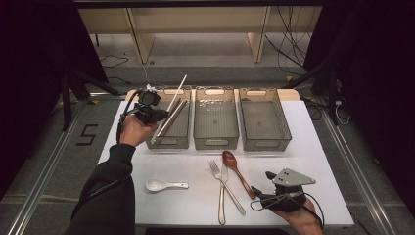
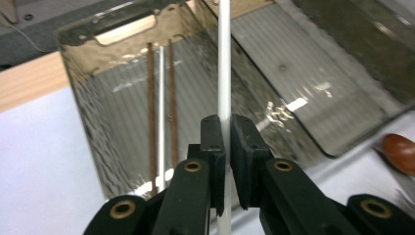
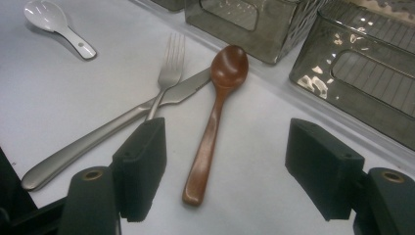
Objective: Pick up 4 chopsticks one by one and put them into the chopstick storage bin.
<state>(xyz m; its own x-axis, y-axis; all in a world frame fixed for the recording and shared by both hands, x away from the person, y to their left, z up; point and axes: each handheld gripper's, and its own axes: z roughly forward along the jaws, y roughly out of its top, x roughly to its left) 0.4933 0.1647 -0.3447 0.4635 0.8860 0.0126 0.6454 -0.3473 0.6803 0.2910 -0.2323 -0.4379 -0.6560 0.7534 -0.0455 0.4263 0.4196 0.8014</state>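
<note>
My left gripper (image 1: 157, 115) hovers over the leftmost grey bin (image 1: 182, 139), shut on a white chopstick (image 2: 224, 73) that slants up and away past the bin's far rim (image 1: 180, 87). Inside that bin lie two brown chopsticks (image 2: 150, 107) and another white one (image 2: 161, 112). My right gripper (image 1: 263, 182) rests low near the table's front right, open, its jaws either side of the handle end of a brown wooden spoon (image 3: 215, 117) without touching it. A steel fork (image 3: 169, 73) and knife (image 3: 122, 125) lie crossed just left of the spoon.
A middle bin (image 1: 216, 142) and a right bin (image 1: 262, 144) stand in a row beside the left one at the back of the white table. A white ceramic soup spoon (image 1: 159, 185) lies at the front left. Cables and shelf legs lie beyond the table.
</note>
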